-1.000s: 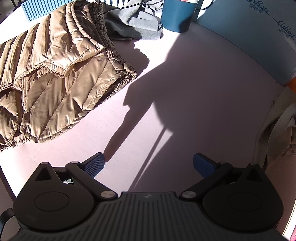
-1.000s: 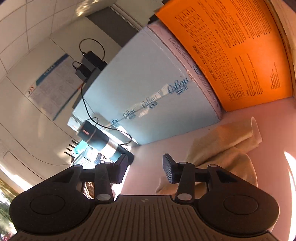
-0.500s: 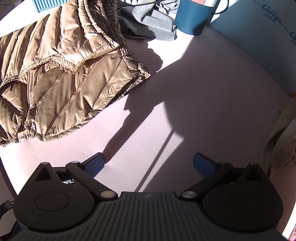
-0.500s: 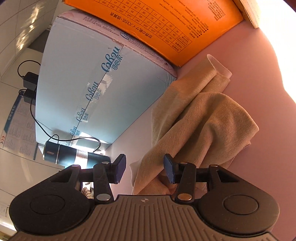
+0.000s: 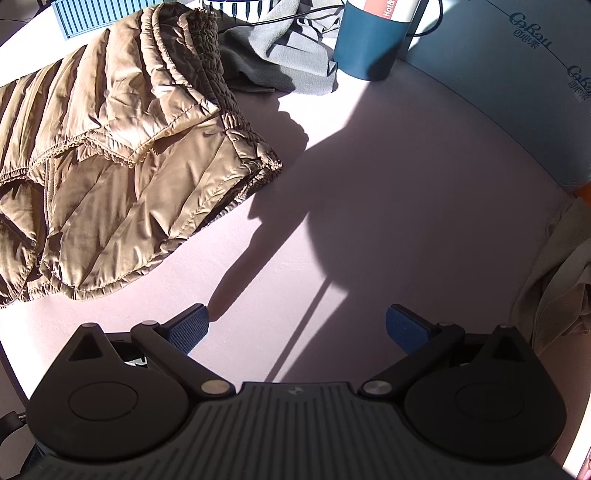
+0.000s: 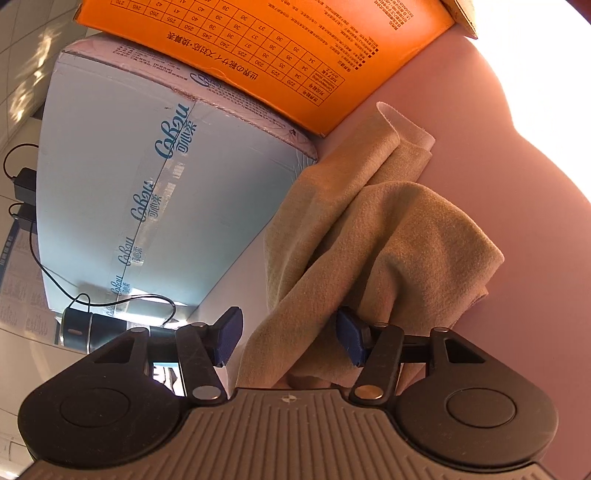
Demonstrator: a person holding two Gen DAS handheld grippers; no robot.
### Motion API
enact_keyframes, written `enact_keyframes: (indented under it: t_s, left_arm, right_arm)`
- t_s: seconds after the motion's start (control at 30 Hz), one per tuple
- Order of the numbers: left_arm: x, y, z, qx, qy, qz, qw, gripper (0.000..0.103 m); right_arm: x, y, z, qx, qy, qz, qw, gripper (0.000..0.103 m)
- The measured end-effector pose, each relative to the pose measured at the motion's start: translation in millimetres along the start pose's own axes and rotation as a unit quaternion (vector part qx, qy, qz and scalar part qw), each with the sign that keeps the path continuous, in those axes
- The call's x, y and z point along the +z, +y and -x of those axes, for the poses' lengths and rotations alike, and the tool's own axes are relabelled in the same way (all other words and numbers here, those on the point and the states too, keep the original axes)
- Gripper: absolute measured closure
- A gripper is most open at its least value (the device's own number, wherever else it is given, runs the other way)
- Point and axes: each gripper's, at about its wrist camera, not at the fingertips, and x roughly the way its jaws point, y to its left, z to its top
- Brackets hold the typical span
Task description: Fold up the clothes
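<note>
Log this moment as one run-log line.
left gripper: open, empty, over pink table | right gripper: open around crumpled beige fleece cloth, not clamped | brown quilted puffer jacket: untouched

A pale blue carton printed with blue lettering stands at the back edge of the pink table, and an orange box with a size chart lies on top of it. A dark blue cup sits near the carton's end — a black cable trails behind it. A blue ribbed tray lies at the far left corner.
</note>
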Motion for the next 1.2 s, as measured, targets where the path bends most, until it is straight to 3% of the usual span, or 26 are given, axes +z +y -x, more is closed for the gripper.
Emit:
enact_keyframes:
  t_s: [0.07,0.17,0.4,0.63,0.83,0.9,0.97,1.03,1.07,1.13,1.2]
  left_arm:
    - [0.6,-0.7,-1.5,-0.001,0.004,0.001,1.0,0.0]
    - [0.7,-4.1,-3.1,-0.004,0.007,-0.007,0.9999,0.0]
    - [-2.3,-9.3,-2.4,-0.013,0.011,-0.022,0.9996,0.0]
    - [-3.0,-5.0,5.1,-0.022,0.003,-0.013,0.9997,0.0]
    - [-5.1,-0.1,15.2,-0.03,-0.01,-0.006,0.9995,0.0]
    - [-6.1,2.9,18.0,-0.032,-0.012,-0.002,0.9994,0.0]
    - [-6.6,5.4,19.9,-0.033,-0.014,0.002,0.9994,0.0]
    - [-7.7,7.5,21.0,-0.034,-0.013,0.006,0.9993,0.0]
    - [-8.2,8.1,21.4,-0.035,-0.012,0.007,0.9993,0.0]
    - [-9.5,8.6,22.8,-0.035,-0.012,0.006,0.9993,0.0]
    - [-10.4,8.7,23.6,-0.036,-0.012,0.005,0.9993,0.0]
  right_arm:
    - [1.0,-3.7,-1.4,0.005,0.006,0.001,1.0,0.077]
    - [3.1,-6.9,2.8,0.032,0.004,0.001,0.999,0.09]
    - [17.3,12.9,37.4,0.141,-0.013,0.017,0.99,0.094]
    - [53.6,67.5,101.5,0.24,-0.062,0.083,0.965,0.094]
    - [75.1,116.6,147.0,0.282,-0.08,0.154,0.944,0.094]
    - [74.6,123.5,148.7,0.279,-0.072,0.172,0.942,0.094]
    - [67.2,121.6,138.2,0.247,-0.044,0.183,0.951,0.093]
    - [53.2,110.2,115.9,0.179,-0.011,0.182,0.967,0.086]
    - [42.9,104.1,102.7,0.138,0.006,0.192,0.972,0.076]
    - [18.7,87.7,72.1,0.078,0.044,0.207,0.974,0.073]
    - [-0.6,71.1,47.1,0.056,0.072,0.182,0.979,0.072]
